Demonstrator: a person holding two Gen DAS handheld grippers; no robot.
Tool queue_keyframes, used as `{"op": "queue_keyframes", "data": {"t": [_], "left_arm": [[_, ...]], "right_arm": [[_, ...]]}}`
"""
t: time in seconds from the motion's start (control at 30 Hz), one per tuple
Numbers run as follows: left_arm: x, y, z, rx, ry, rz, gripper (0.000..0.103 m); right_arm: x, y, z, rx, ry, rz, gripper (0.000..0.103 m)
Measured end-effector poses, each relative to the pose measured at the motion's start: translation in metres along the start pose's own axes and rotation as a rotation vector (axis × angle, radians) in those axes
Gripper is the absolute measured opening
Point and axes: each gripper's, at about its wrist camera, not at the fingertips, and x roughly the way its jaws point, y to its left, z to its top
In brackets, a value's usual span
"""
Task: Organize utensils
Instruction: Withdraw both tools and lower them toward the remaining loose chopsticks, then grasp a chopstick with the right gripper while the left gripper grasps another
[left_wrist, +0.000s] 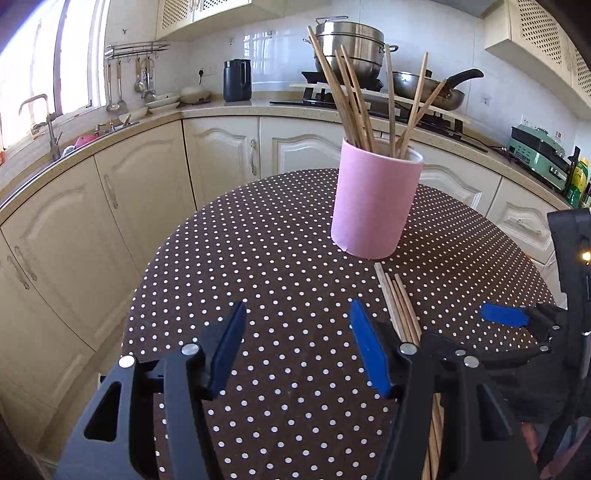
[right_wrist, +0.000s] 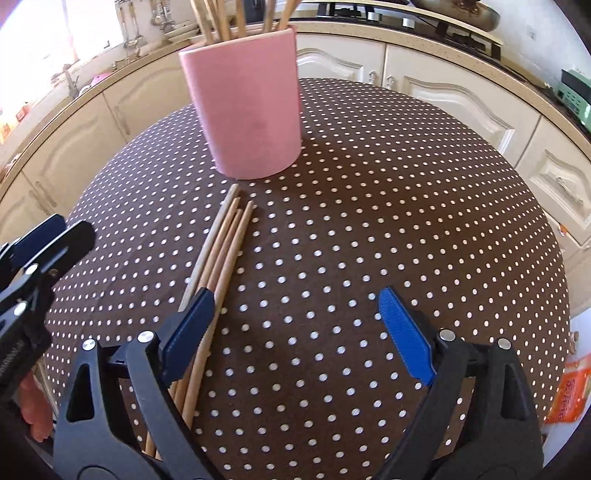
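Observation:
A pink cup (left_wrist: 376, 199) (right_wrist: 251, 110) stands upright on the polka-dot table (left_wrist: 280, 258) (right_wrist: 388, 206), with several wooden chopsticks (left_wrist: 354, 96) standing in it. Several more chopsticks (left_wrist: 400, 302) (right_wrist: 221, 251) lie in a loose bundle on the cloth just in front of the cup. My left gripper (left_wrist: 299, 347) hovers open over bare cloth to the left of the bundle, nothing between its fingers. My right gripper (right_wrist: 295, 321) is open too, its left pad (right_wrist: 192, 332) over the bundle's near part. In the left wrist view the bundle's near ends are hidden behind the grippers.
Cream cabinets and a counter (left_wrist: 221, 110) curve around behind the table, with a sink (left_wrist: 85, 140) at left, a black kettle (left_wrist: 237, 80), and pots on a stove (left_wrist: 351, 48). An orange bag (right_wrist: 565, 395) lies beyond the table's right edge.

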Motion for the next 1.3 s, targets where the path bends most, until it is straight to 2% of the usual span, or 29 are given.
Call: {"op": "queue_keyframes", "data": {"t": [0.37, 0.43, 0.5, 0.53, 0.57, 0.6, 0.67, 0.83, 1.0, 1.3], "left_arm": [[0.006, 0.002, -0.004, -0.007, 0.035, 0.001, 0.059], [0.007, 0.002, -0.004, -0.009, 0.044, -0.011, 0.059], [0.008, 0.001, -0.006, -0.006, 0.052, -0.02, 0.059], [0.008, 0.001, -0.007, -0.004, 0.055, -0.022, 0.059], [0.009, -0.001, -0.008, -0.002, 0.06, -0.028, 0.059], [0.009, -0.001, -0.008, -0.003, 0.066, -0.035, 0.059], [0.009, -0.004, -0.011, -0.005, 0.086, -0.054, 0.059], [0.009, -0.025, -0.02, 0.053, 0.134, -0.119, 0.059], [0.018, -0.038, -0.024, 0.085, 0.178, -0.122, 0.059], [0.032, -0.049, -0.021, 0.093, 0.227, -0.104, 0.059]], "right_arm": [[-0.016, -0.003, -0.027, -0.04, 0.032, -0.025, 0.09], [-0.016, 0.004, -0.032, -0.09, 0.035, -0.046, 0.09], [-0.02, 0.011, -0.036, -0.151, -0.003, -0.069, 0.09], [-0.02, 0.012, -0.036, -0.158, -0.005, -0.058, 0.088], [-0.02, 0.009, -0.036, -0.151, 0.003, -0.01, 0.078], [-0.02, 0.007, -0.037, -0.14, 0.007, 0.032, 0.073], [-0.025, 0.006, -0.04, -0.185, -0.027, 0.049, 0.026], [-0.033, 0.0, -0.053, -0.246, -0.049, 0.099, 0.017], [-0.04, -0.035, -0.057, -0.208, -0.039, 0.145, 0.015], [-0.046, -0.036, -0.055, -0.197, -0.058, 0.172, 0.015]]}}
